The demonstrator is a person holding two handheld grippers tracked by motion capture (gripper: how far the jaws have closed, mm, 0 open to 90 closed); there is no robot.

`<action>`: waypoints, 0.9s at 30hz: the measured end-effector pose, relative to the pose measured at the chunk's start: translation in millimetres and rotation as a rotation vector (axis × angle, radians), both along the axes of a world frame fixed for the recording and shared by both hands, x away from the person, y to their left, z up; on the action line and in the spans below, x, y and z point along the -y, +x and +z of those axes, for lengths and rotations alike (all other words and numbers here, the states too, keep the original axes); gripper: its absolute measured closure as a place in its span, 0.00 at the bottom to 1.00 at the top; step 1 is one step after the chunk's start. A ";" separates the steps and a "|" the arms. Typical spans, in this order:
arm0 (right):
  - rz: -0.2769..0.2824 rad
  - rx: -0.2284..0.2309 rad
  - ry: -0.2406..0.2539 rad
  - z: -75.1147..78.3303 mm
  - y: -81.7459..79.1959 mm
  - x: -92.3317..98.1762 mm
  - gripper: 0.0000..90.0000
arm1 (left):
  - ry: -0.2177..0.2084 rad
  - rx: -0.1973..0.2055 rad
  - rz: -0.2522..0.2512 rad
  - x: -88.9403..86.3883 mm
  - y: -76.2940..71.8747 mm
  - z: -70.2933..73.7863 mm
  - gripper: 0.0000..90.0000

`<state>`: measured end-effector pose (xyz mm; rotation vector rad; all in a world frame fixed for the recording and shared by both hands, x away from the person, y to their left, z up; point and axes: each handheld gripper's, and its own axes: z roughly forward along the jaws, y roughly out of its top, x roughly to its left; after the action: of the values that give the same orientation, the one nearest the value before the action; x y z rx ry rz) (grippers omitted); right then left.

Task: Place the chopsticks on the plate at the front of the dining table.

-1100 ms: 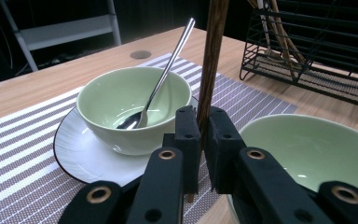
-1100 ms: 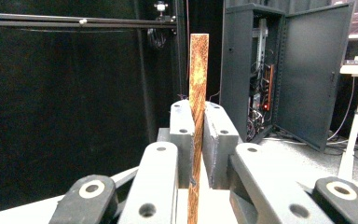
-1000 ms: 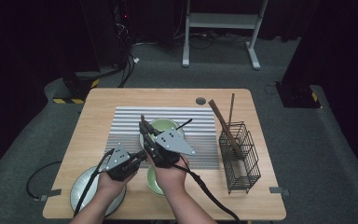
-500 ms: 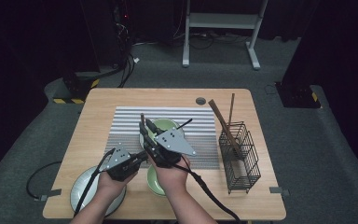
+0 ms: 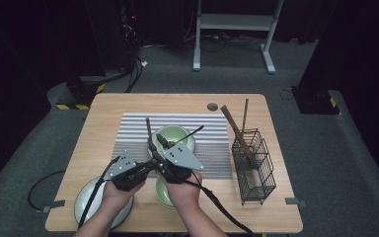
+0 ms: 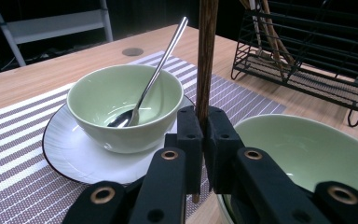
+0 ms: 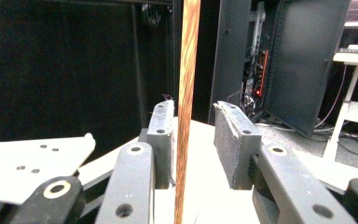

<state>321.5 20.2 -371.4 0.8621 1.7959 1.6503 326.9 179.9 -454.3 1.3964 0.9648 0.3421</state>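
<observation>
**One chopstick, two grippers**

My left gripper [image 6: 204, 140] is clenched on a slim brown wooden chopstick [image 6: 206, 56]. In the left gripper view the two black pads press on it from both sides, and the stick rises upright out of the top of the frame, with a short end poking out below the pads.

My right gripper [image 7: 193, 140] has let go of the same chopstick [image 7: 186, 93]. Its jaws have just been opening, and in the right gripper view the stick stands between them: it lies close against the left pad, and there is a clear gap to the right pad, so nothing presses on it there.

From the high view, both grippers meet near the front middle of the light wooden table [image 5: 103, 123], the left gripper [image 5: 145, 165] beside the right gripper [image 5: 153, 147], with the chopstick [image 5: 148, 127] sticking up and away from me over the grey striped placemat [image 5: 212, 148].

Just beyond my jaws sits a pale green ceramic bowl [image 6: 121, 107] on a white plate with a dark rim [image 6: 70, 154], and a shiny metal spoon [image 6: 154, 74] leans inside that bowl. A second pale green bowl [image 6: 307, 154] lies close under my left gripper. Off to the right stands a black wire basket [image 5: 254, 165] holding more brown chopsticks [image 5: 237, 133]. A grey-white plate [image 5: 86, 202] lies under my left wrist.
</observation>
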 end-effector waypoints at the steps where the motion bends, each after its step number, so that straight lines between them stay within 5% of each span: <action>1: 0.002 -0.006 -0.005 -2.0 -0.2 -0.9 0.76 | 0.000 0.002 -0.004 -0.1 -0.3 0.1 0.95; 12: -0.006 -0.035 -0.047 -16.6 5.8 -6.3 0.78 | 0.006 0.008 -0.020 -0.6 -4.2 -2.0 0.95; 27: -0.056 -0.086 -0.013 -22.2 23.6 10.7 0.67 | -0.014 0.003 -0.030 -8.4 -8.7 0.6 0.95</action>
<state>345.1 9.5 -393.6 0.9821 1.8203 1.5865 318.2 188.3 -453.7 1.3957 0.9413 0.3142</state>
